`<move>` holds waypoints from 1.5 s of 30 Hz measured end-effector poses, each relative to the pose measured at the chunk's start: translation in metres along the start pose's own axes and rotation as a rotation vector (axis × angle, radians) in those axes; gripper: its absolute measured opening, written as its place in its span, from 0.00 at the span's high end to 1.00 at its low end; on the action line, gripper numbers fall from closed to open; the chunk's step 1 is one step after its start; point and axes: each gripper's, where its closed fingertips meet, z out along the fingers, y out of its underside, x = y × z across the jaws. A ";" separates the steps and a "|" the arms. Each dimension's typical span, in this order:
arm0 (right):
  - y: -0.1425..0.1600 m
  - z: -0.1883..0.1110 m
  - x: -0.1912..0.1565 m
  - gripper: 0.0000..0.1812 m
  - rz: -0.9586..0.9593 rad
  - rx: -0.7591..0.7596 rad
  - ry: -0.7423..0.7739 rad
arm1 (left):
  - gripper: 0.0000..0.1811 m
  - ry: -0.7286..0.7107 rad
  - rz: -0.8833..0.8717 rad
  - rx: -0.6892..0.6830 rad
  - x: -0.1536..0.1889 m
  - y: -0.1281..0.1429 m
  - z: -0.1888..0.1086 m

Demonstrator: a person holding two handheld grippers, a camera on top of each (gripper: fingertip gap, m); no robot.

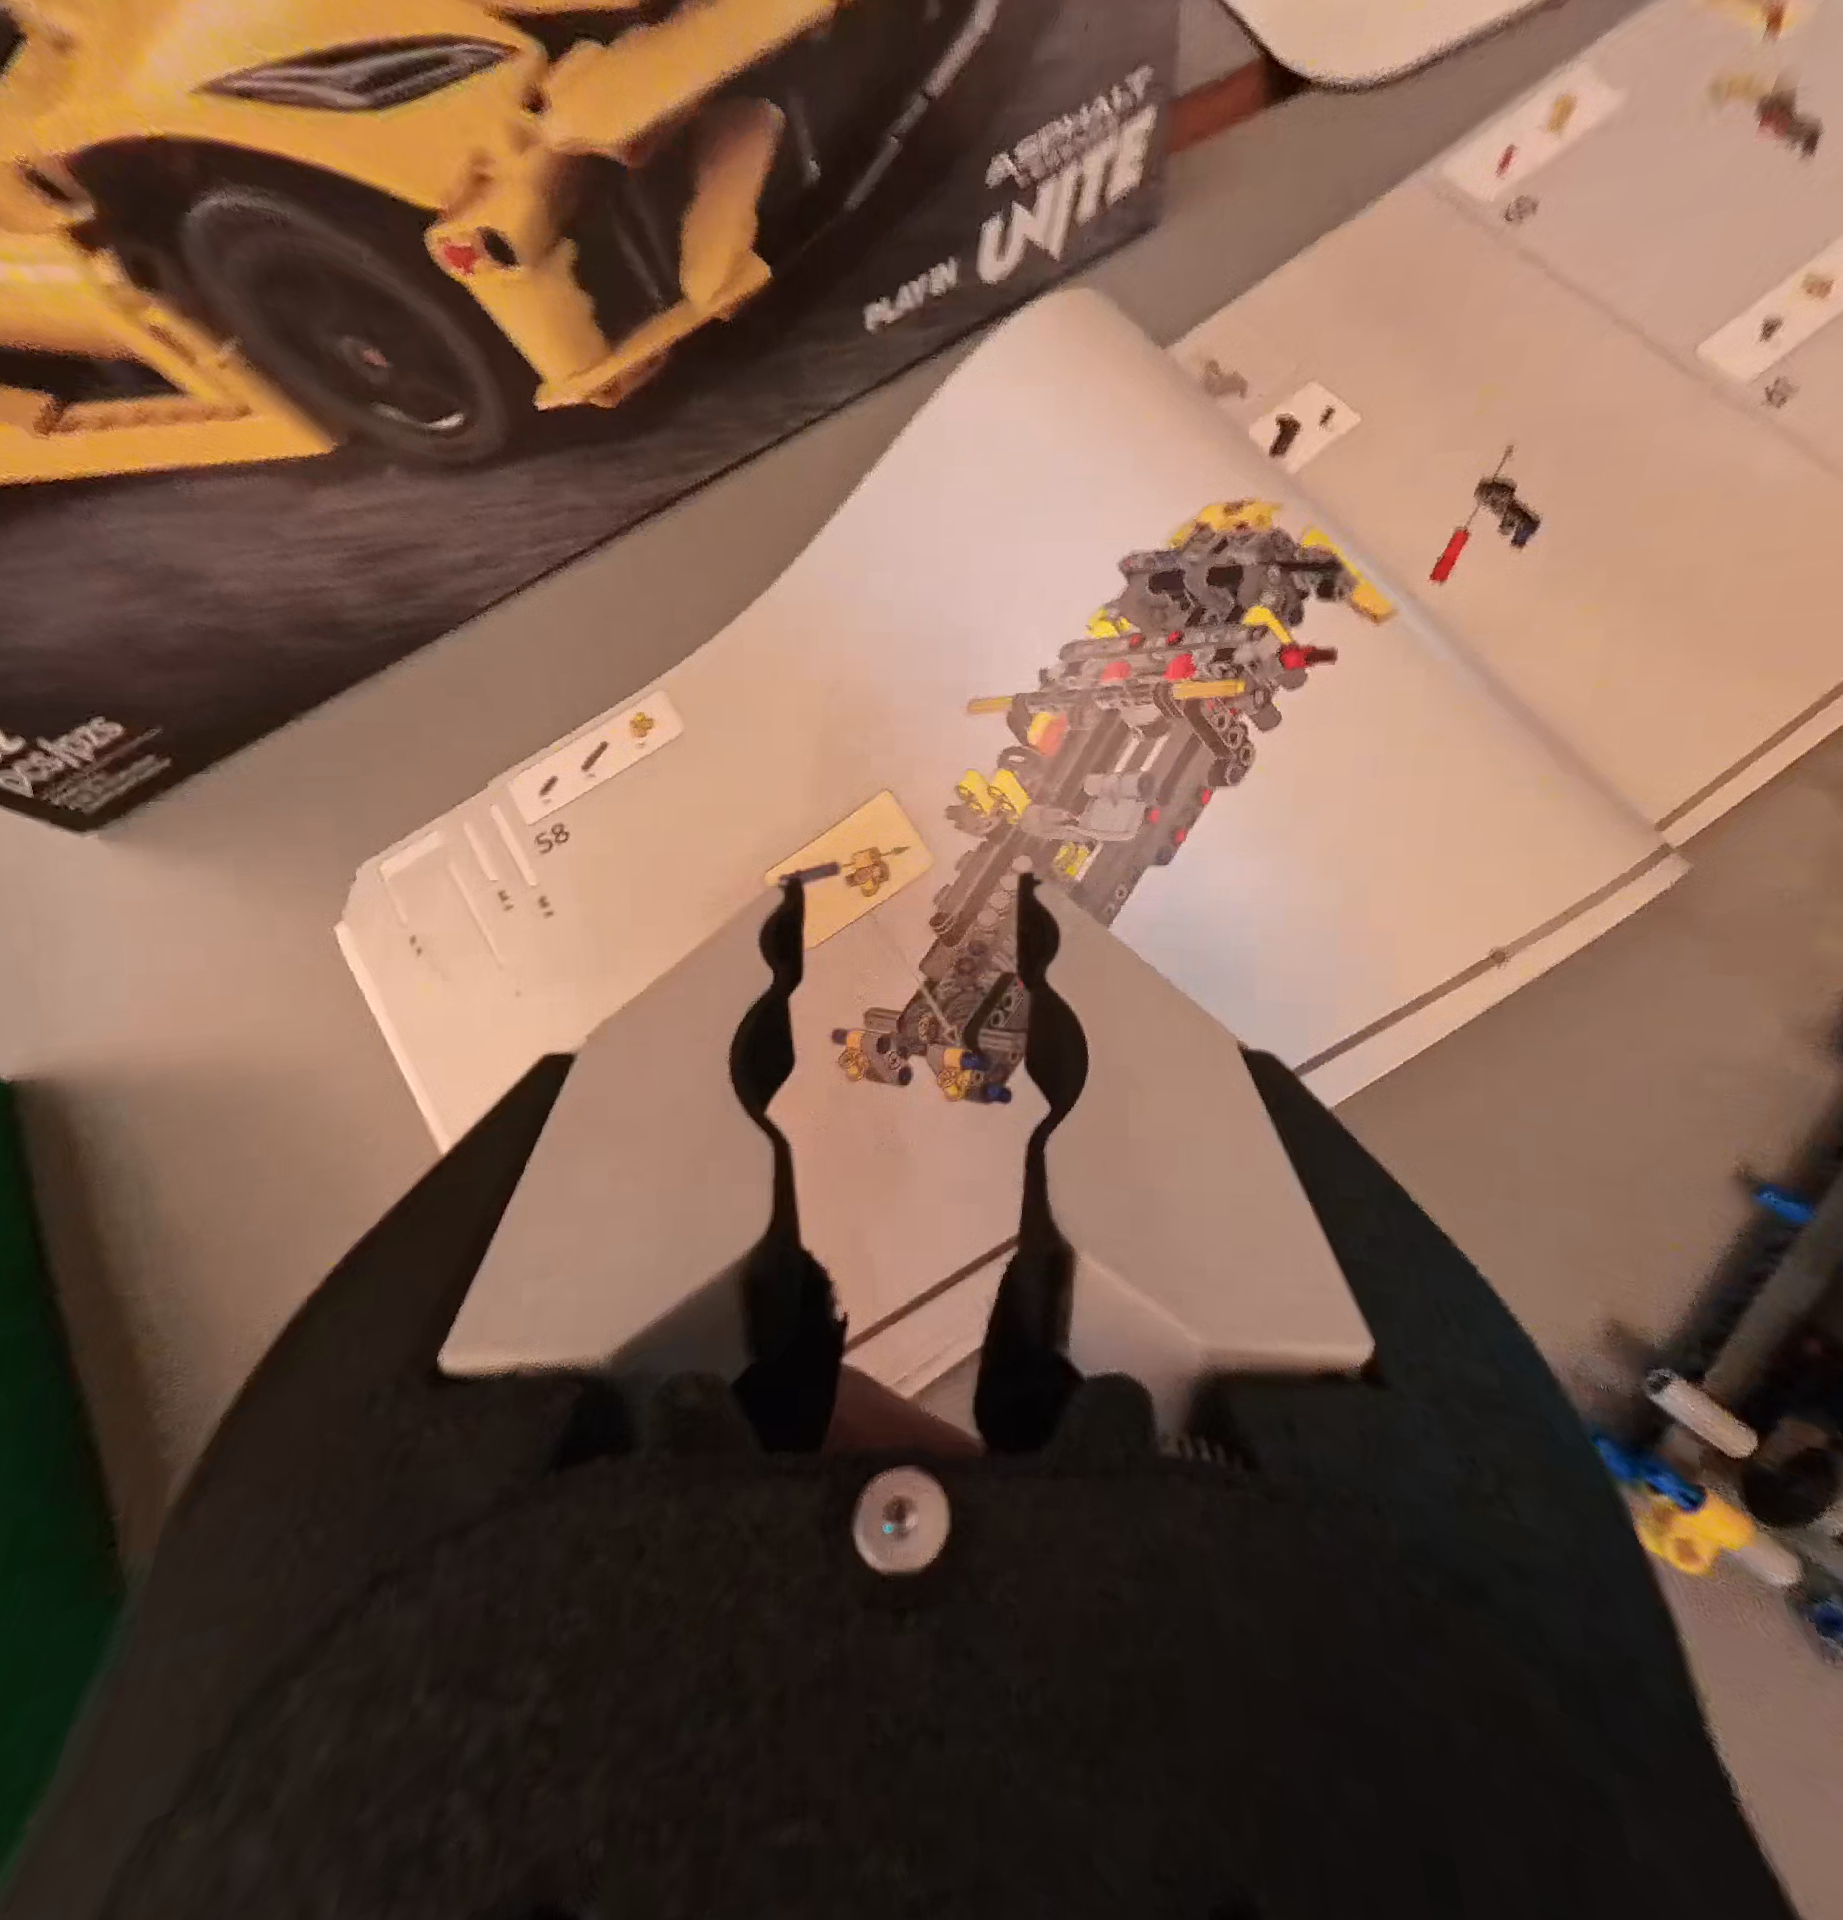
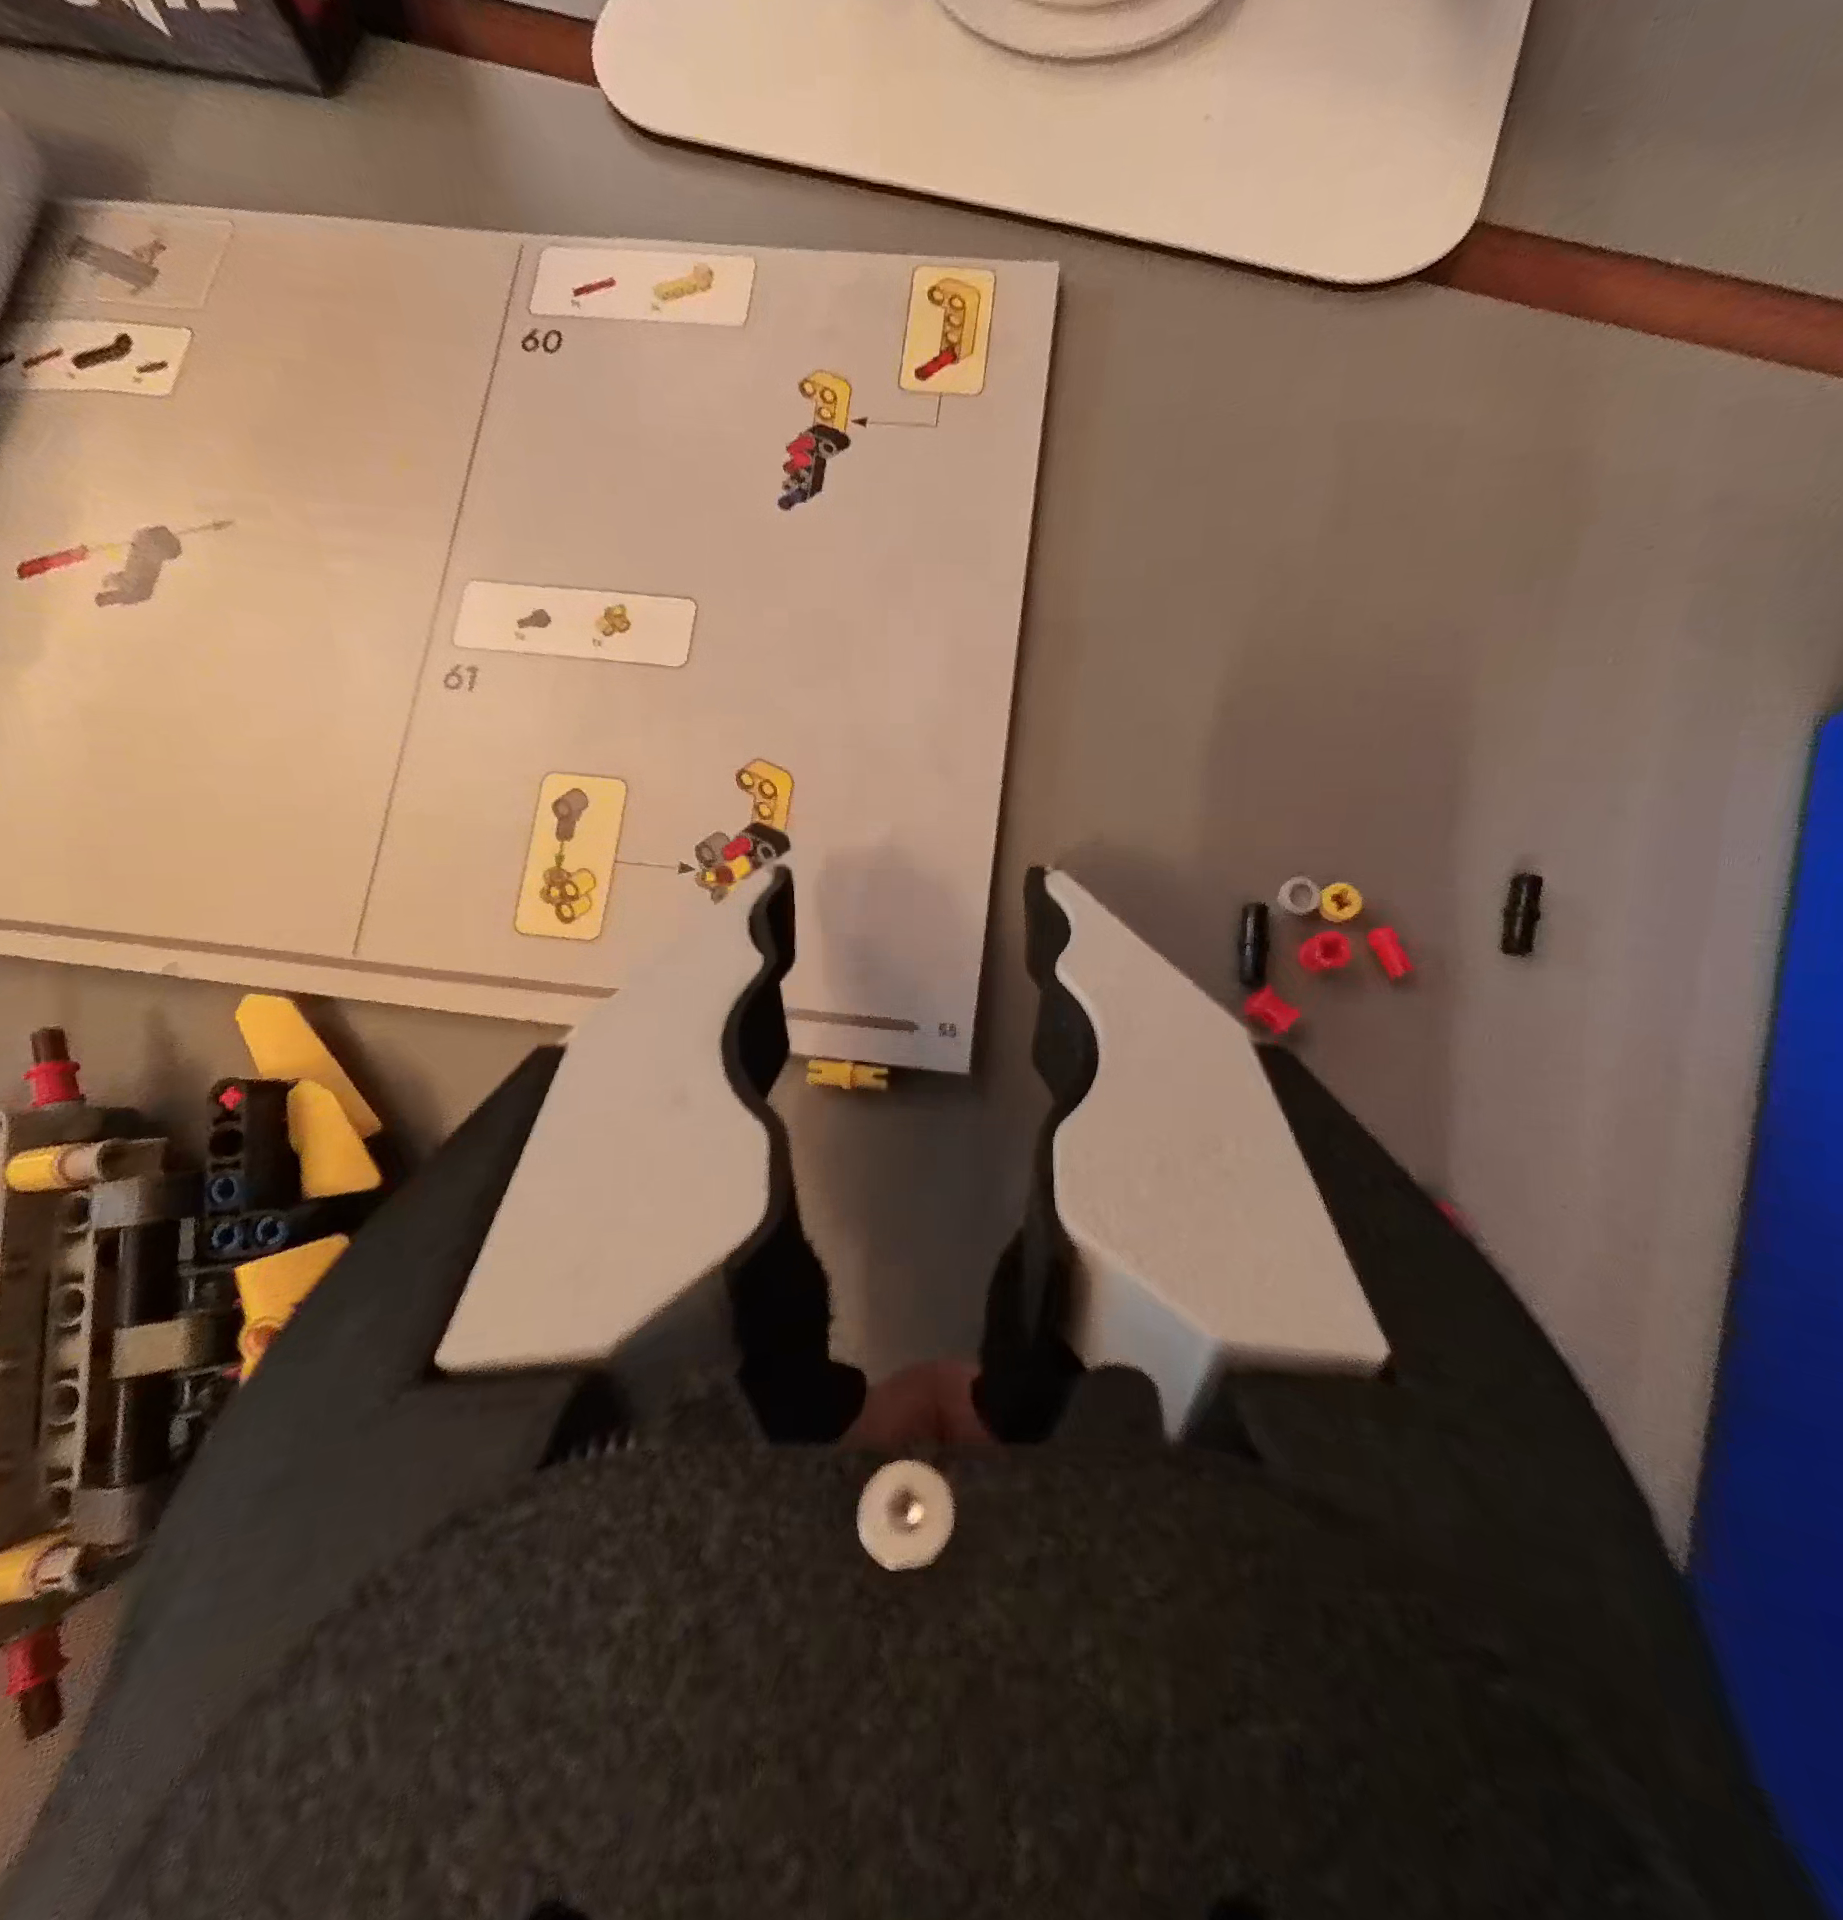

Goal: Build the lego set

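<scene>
Left gripper (image 1: 901,888), jaws spread and empty, hangs above the open instruction booklet (image 1: 1000,540). The set's box (image 1: 377,312) lies beyond it. Right gripper (image 2: 906,883), likewise spread and empty, hangs over the booklet's lower corner. Partly built model (image 2: 117,1299) lies at its left on the grey table (image 2: 1312,520); small loose pieces (image 2: 1322,940) are scattered at its right, a yellow pin (image 2: 846,1075) between the fingers.
</scene>
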 end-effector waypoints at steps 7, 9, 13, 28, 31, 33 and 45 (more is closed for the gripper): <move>0.008 0.003 -0.011 0.78 0.009 -0.034 -0.049 | 0.77 0.035 -0.260 0.138 -0.041 -0.009 -0.017; 0.010 0.005 -0.013 0.79 0.010 -0.046 -0.046 | 0.77 0.032 -0.311 0.164 -0.052 -0.010 -0.021; 0.010 0.006 -0.015 0.81 -0.003 -0.052 -0.028 | 0.77 -0.020 -0.345 0.195 -0.071 -0.009 -0.028; 0.010 0.003 -0.004 0.69 0.015 -0.046 -0.006 | 0.78 0.034 -0.323 0.165 -0.051 -0.007 -0.014; 0.014 0.006 -0.005 0.75 0.008 -0.057 -0.013 | 0.78 0.050 -0.311 0.153 -0.044 -0.006 -0.010; 0.014 0.006 -0.005 0.76 0.002 -0.062 -0.006 | 0.78 0.057 -0.303 0.149 -0.040 -0.006 -0.009; 0.008 -0.006 0.004 0.96 -0.096 -0.024 0.123 | 0.78 0.077 -0.292 0.134 -0.031 -0.005 -0.004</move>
